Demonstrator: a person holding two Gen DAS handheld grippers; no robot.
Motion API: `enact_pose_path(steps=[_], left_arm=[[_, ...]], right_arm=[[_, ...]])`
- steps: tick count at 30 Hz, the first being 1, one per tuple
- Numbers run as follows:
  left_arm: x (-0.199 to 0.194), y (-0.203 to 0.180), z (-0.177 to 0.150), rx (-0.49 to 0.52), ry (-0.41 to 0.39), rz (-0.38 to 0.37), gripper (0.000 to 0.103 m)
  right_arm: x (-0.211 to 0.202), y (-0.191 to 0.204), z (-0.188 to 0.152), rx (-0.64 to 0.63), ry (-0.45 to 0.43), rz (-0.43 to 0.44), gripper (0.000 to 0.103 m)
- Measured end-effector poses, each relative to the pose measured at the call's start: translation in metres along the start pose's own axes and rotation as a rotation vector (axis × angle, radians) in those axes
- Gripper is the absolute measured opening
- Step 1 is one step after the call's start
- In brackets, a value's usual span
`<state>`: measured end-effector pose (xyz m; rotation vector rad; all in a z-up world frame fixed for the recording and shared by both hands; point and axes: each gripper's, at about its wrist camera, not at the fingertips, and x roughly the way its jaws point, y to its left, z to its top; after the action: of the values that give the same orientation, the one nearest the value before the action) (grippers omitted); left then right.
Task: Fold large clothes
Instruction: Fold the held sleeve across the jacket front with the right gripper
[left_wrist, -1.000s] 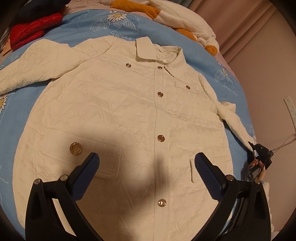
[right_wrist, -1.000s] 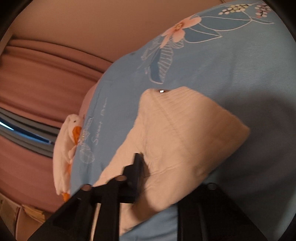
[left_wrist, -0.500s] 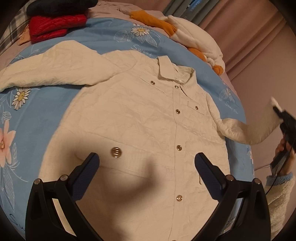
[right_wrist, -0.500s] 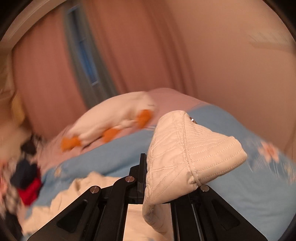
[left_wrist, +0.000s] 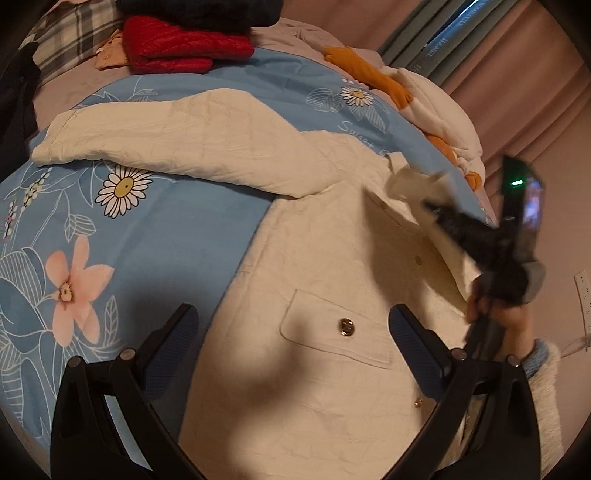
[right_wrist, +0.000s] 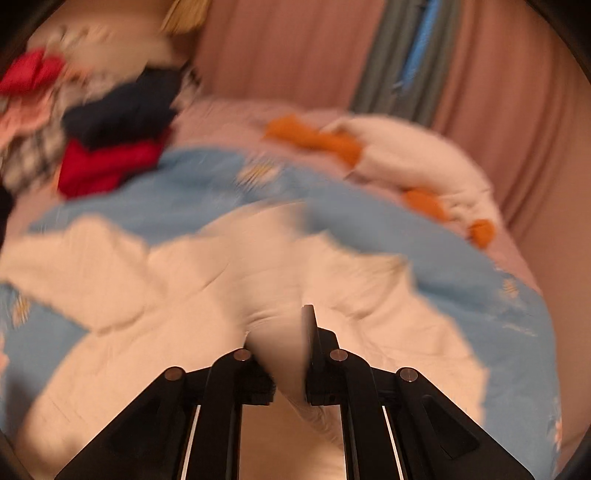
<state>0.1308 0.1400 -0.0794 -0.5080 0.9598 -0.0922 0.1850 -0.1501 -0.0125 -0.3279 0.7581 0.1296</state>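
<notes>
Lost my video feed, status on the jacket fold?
Right hand-held gripper shut on the sleeve, over the cream jacket. Left hand-held gripper open, empty. Other sleeve spread flat. Nothing obstructing.

Cream quilted jacket (left_wrist: 314, 369); blue floral duvet (left_wrist: 177, 240); red garment (left_wrist: 177, 48).
</notes>
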Motion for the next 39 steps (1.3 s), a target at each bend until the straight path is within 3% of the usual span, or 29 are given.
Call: enact_pose_path(steps=[2,5,7,8,11,14,17,21,25,27,29,34,36,39], left_arm=[[0.006,0.0,0.003,0.003,0.011,0.004,0.103],[0.014,-0.008,0.01,0.026,0.029,-0.021,0.103],[0.019,-0.019,0.018,0.046,0.037,-0.045,0.103],[0.024,-0.03,0.025,0.06,0.038,-0.07,0.103],[0.035,-0.057,0.043,0.093,0.039,-0.119,0.103],[0.051,-0.091,0.063,0.106,0.051,-0.243,0.103],[0.076,-0.119,0.077,0.108,0.074,-0.374,0.102],[0.121,-0.131,0.082,0.04,0.147,-0.475,0.093],[0.159,-0.125,0.08,-0.003,0.181,-0.434,0.09],[0.185,-0.114,0.074,-0.043,0.227,-0.365,0.085],[0.196,-0.105,0.07,-0.052,0.231,-0.362,0.081],[0.175,-0.109,0.075,-0.004,0.22,-0.362,0.081],[0.149,-0.093,0.08,-0.019,0.174,-0.381,0.082],[0.11,-0.051,0.087,-0.078,0.071,-0.37,0.094]], right_arm=[[0.029,0.015,-0.015,-0.025,0.124,0.042,0.012],[0.026,0.012,-0.034,-0.051,0.135,0.079,0.028],[0.01,0.003,-0.042,-0.053,0.116,0.107,0.065],[-0.006,-0.007,-0.047,-0.031,0.09,0.152,0.069],[-0.041,-0.032,-0.057,0.055,0.03,0.347,0.069],[-0.06,-0.067,-0.071,0.187,-0.053,0.467,0.071],[-0.049,-0.106,-0.082,0.316,-0.063,0.39,0.071],[-0.017,-0.142,-0.102,0.468,0.018,0.32,0.071],[0.009,-0.16,-0.125,0.575,0.056,0.29,0.069],[0.022,-0.163,-0.134,0.633,0.093,0.309,0.068],[0.031,-0.161,-0.138,0.653,0.092,0.324,0.063],[0.033,-0.155,-0.127,0.646,0.097,0.31,0.063],[0.029,-0.154,-0.124,0.667,0.105,0.326,0.065],[0.014,-0.158,-0.127,0.674,0.091,0.358,0.07]])
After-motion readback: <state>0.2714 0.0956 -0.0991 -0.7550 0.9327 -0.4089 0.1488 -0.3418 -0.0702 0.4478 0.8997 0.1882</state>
